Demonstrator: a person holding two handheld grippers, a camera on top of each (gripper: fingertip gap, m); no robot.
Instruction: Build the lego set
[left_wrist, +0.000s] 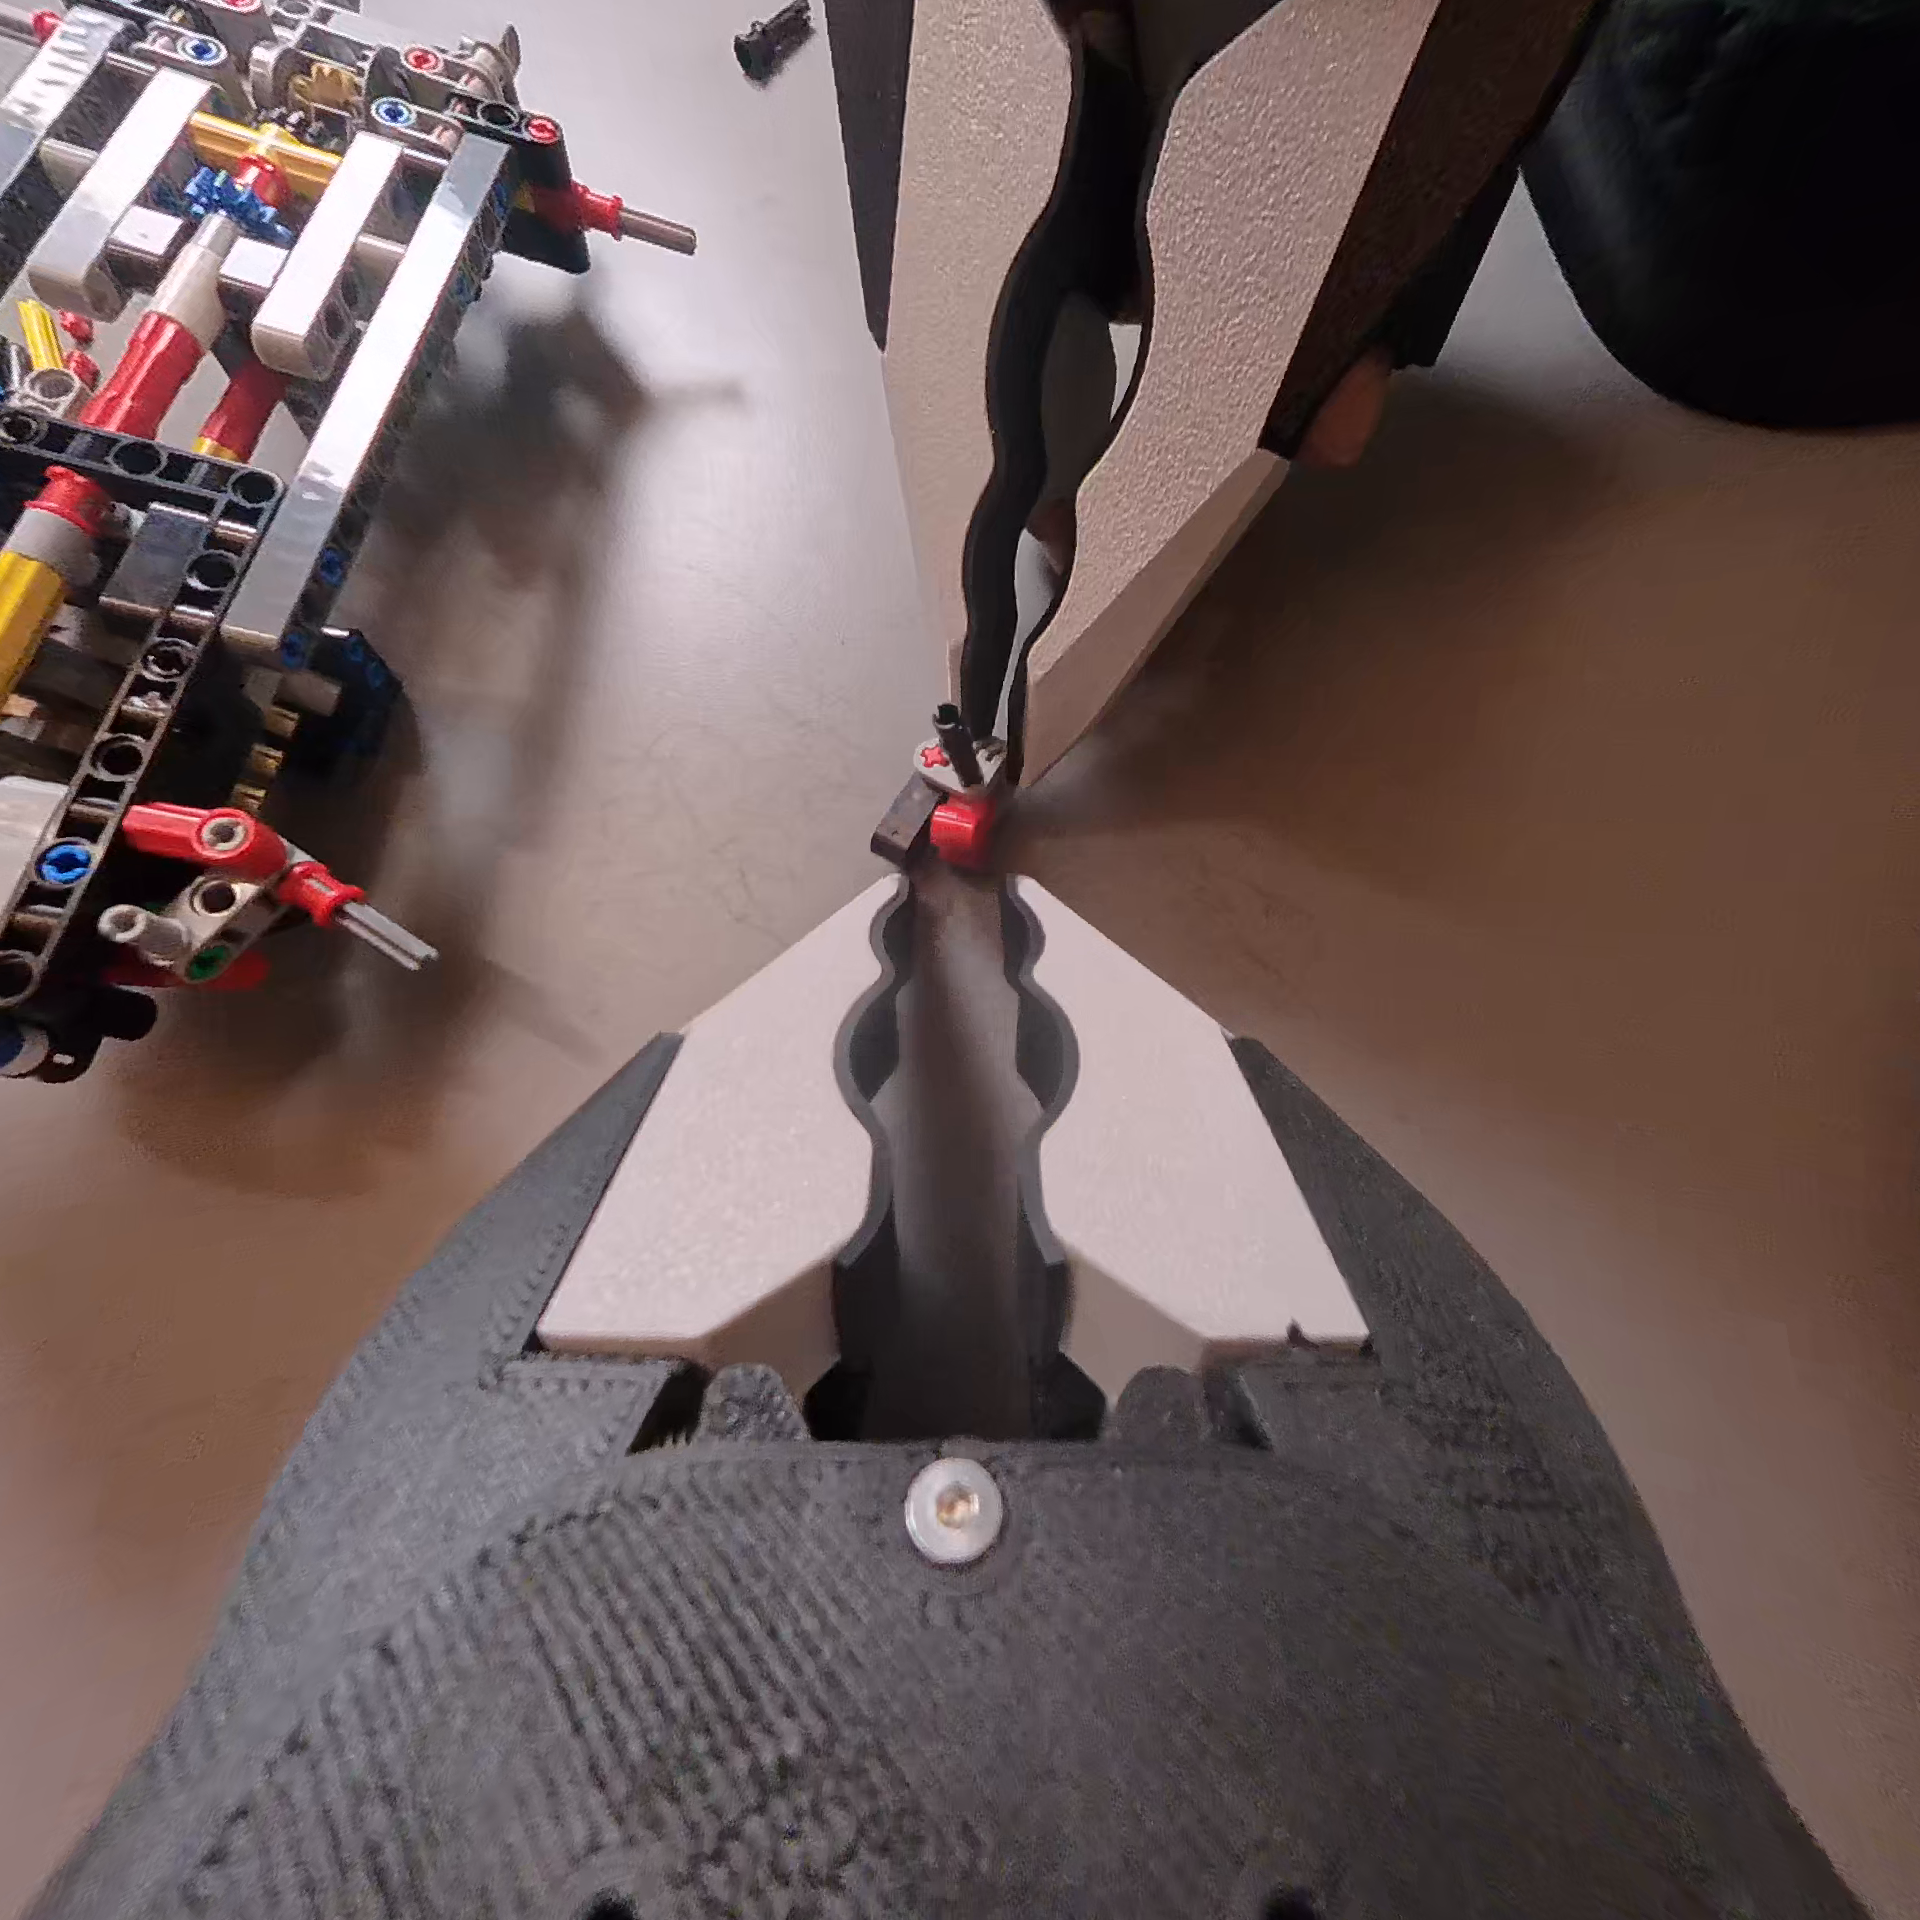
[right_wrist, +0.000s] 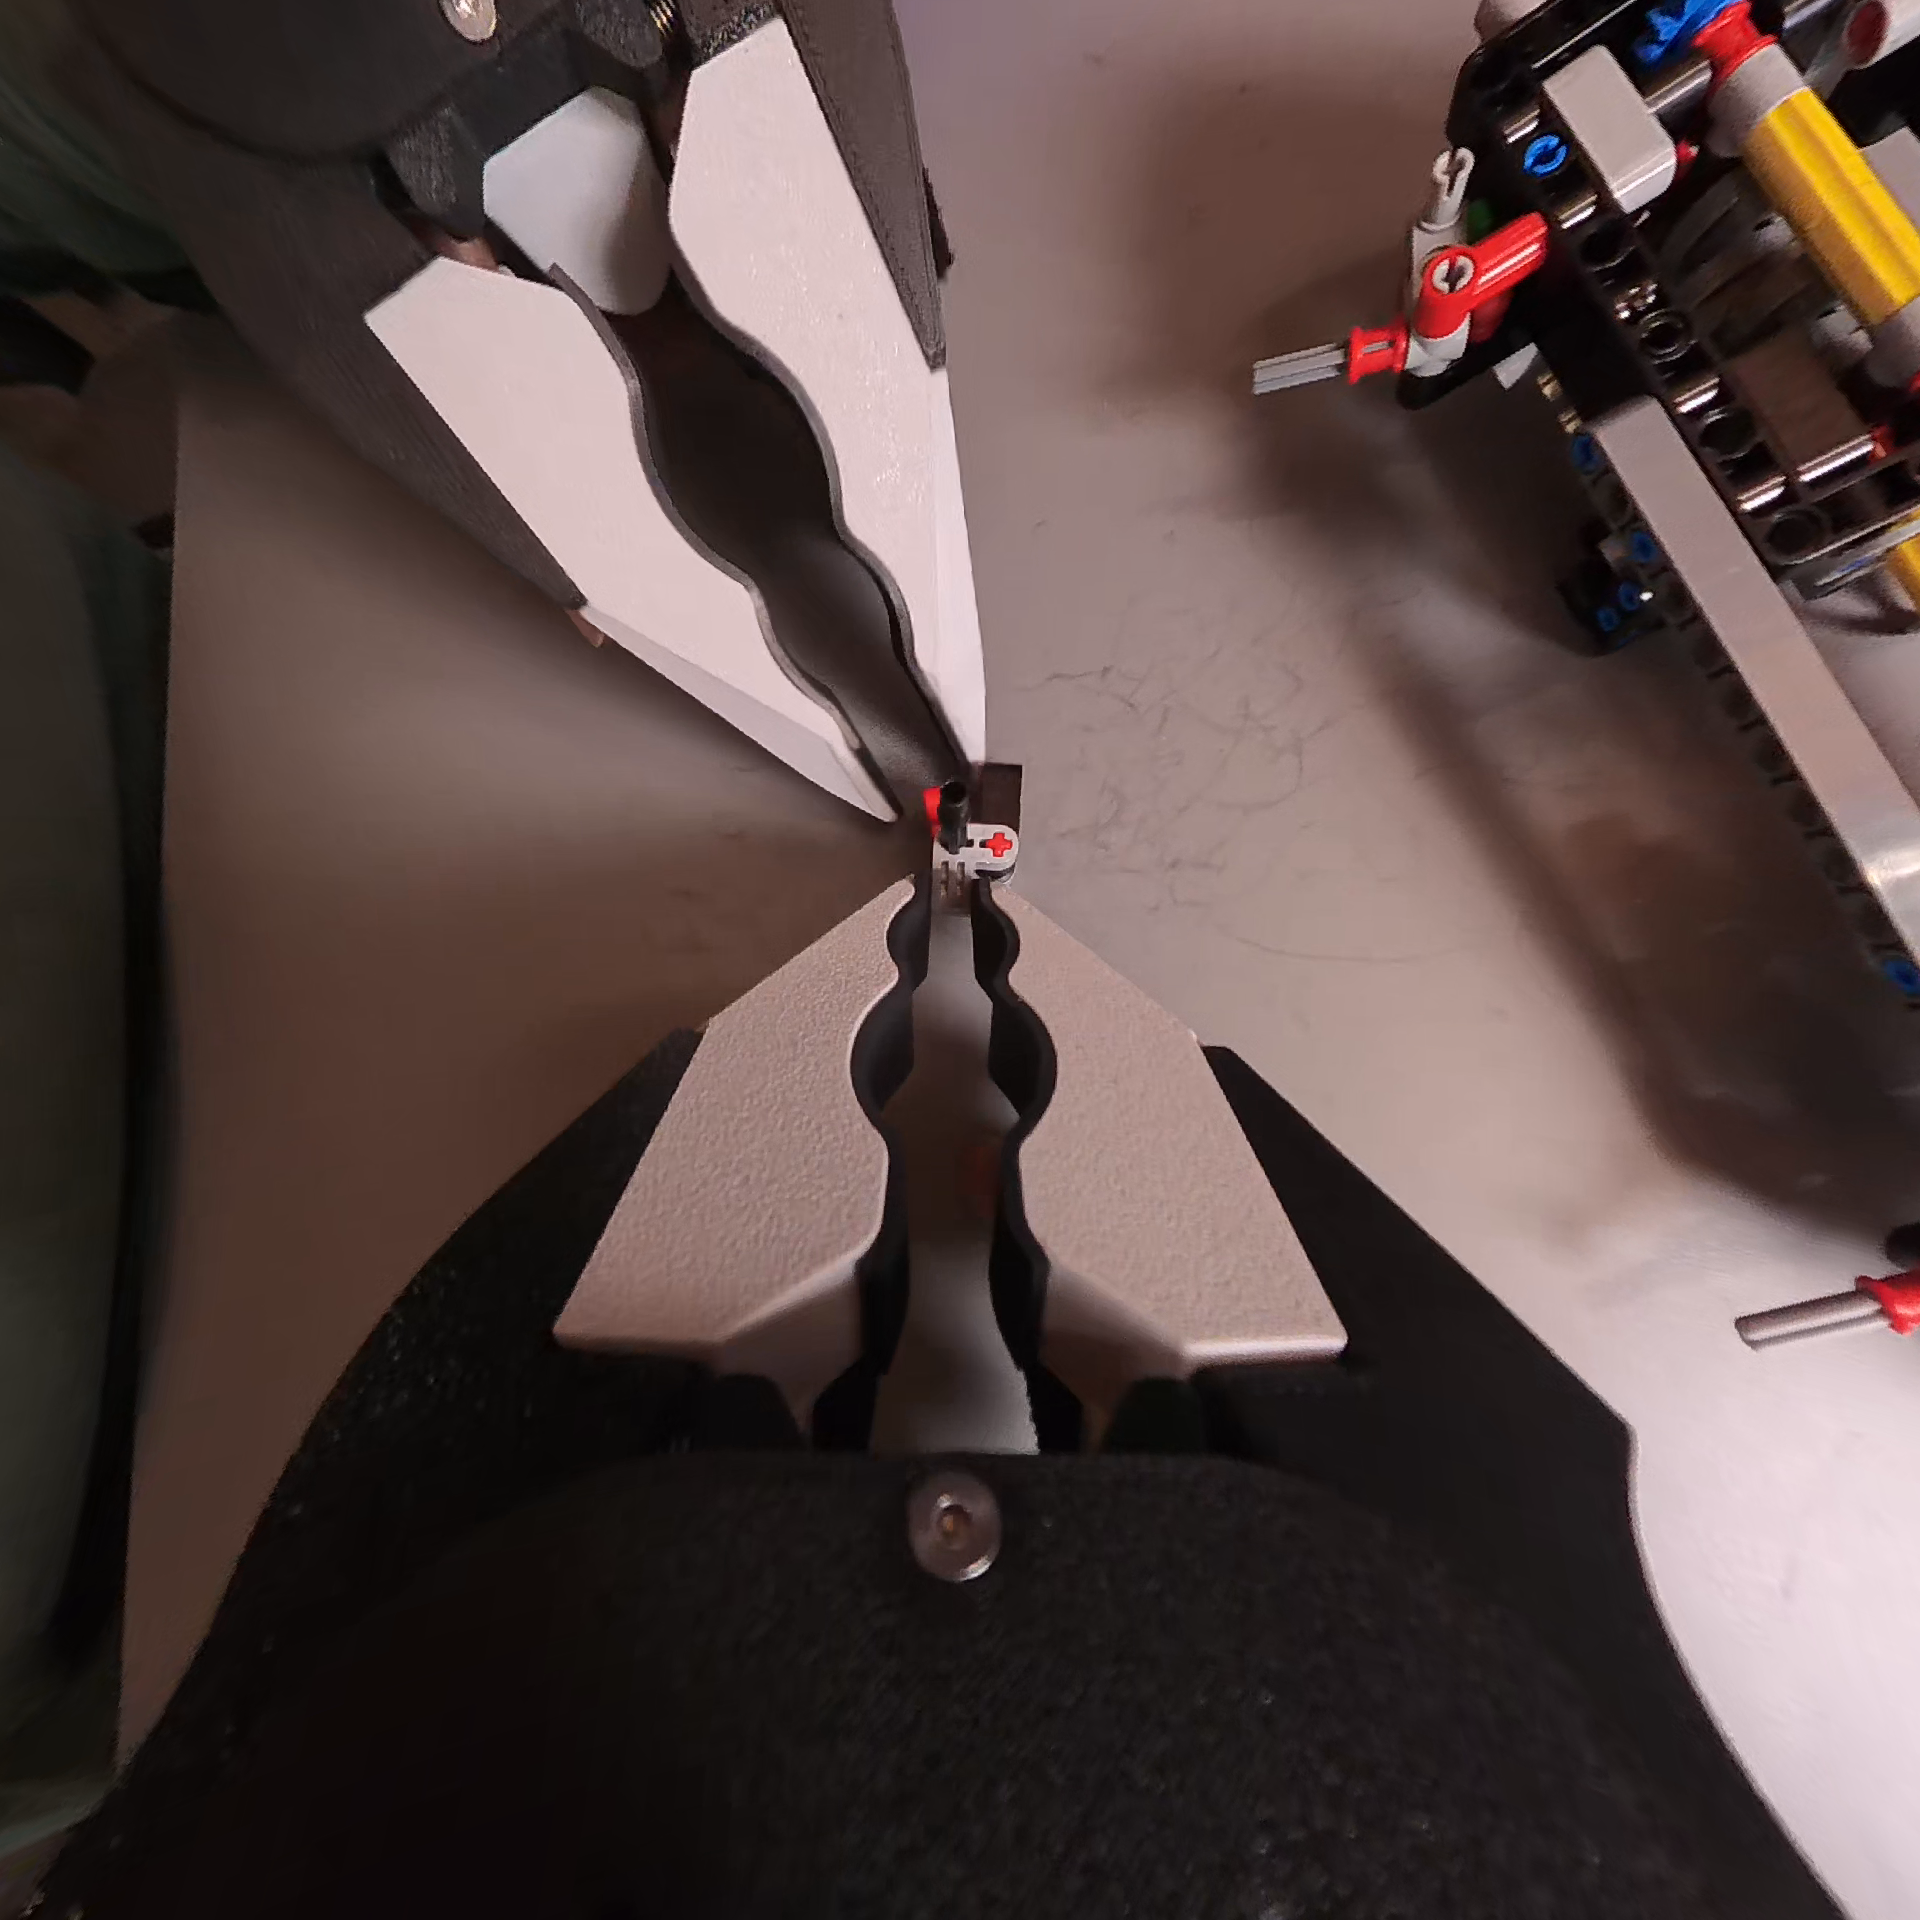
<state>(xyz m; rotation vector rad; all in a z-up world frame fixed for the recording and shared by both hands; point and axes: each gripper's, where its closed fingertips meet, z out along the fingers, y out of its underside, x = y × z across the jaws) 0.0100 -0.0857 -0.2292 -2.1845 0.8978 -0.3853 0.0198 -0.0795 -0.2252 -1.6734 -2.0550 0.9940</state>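
Both grippers meet tip to tip over the table. My left gripper (left_wrist: 956, 883) is shut on a small red piece (left_wrist: 961, 831) with a dark brown part (left_wrist: 902, 831) beside it. My right gripper (right_wrist: 948, 888) is shut on a small grey connector (right_wrist: 971, 850) with a red cross axle end (right_wrist: 998, 844). A black pin (left_wrist: 951, 727) stands where the grey connector (left_wrist: 940, 761) touches the red piece (right_wrist: 934, 802). The right gripper (left_wrist: 992, 764) comes in from the top of the left wrist view. The left gripper (right_wrist: 940, 790) comes in from the upper left of the right wrist view.
The large, partly built Lego model (left_wrist: 156, 468) of grey, black, red and yellow beams lies at the left; in the right wrist view it (right_wrist: 1714, 416) is at the upper right. Axles stick out of its side (right_wrist: 1818, 1320). A loose black pin (left_wrist: 774, 36) lies far off. Less than 4 cm separates the two grippers' tips.
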